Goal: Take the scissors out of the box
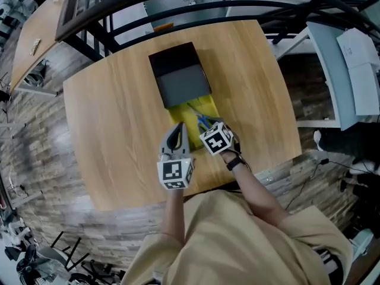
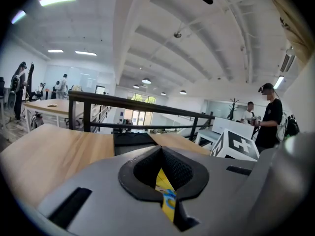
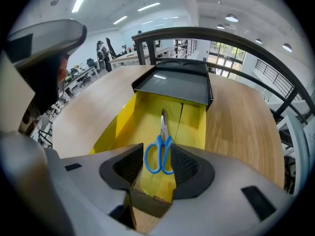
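Carrying everything here, the wooden table [image 1: 119, 129] holds a yellow box [image 3: 147, 117] whose dark sleeve [image 1: 181, 76] covers only its far end. The left gripper [image 2: 165, 200] is clenched on a thin yellow edge of that box, while the right gripper [image 3: 157, 163] is released. Its pads stand apart either side of the blue-handled scissors [image 3: 160, 149], which lie flat inside the box.

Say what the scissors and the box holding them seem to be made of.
The scissors: glossy blue handles, likely plastic; pale shiny blades, likely steel. The box: matte yellow inside, thin folded walls and a brown raw edge, probably cardboard.
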Available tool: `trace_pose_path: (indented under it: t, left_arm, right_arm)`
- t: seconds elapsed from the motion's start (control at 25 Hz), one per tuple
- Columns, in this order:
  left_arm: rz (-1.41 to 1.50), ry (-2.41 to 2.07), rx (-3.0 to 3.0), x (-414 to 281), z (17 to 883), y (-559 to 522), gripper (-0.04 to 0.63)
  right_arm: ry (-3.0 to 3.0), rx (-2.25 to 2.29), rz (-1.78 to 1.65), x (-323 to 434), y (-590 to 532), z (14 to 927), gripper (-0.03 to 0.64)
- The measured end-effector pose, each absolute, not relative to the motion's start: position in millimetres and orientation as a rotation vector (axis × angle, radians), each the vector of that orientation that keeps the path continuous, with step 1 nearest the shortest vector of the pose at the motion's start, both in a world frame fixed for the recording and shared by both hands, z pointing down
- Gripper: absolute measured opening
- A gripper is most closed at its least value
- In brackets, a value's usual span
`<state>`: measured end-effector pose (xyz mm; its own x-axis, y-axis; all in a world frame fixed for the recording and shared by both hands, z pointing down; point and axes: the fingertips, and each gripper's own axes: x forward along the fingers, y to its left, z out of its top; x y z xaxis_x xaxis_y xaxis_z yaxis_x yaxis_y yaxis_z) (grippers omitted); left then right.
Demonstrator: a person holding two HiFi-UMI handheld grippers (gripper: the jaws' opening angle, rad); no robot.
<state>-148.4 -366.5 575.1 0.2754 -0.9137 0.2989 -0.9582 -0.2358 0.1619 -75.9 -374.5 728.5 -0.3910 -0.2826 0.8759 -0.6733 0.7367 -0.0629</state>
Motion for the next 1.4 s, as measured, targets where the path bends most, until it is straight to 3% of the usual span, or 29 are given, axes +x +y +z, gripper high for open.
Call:
trace_pose_path:
  t: [0.6, 0.88, 1.4]
  left_arm:
    - [0.189, -1.727, 2.169, -166, 594, -373, 0.002]
    - [0.184, -1.754, 2.151, -174, 588, -368, 0.002]
    - [0.155, -1.800, 2.200, -170, 558, -327, 0.002]
  right_arm:
    - [-1.813, 0.678, 0.491, -82, -388, 775, 0.163]
    - [-1.826, 0.637, 0.473, -89, -385, 775, 0.091]
    - [-1.976, 0.808, 0.434, -70, -361, 727, 0.084]
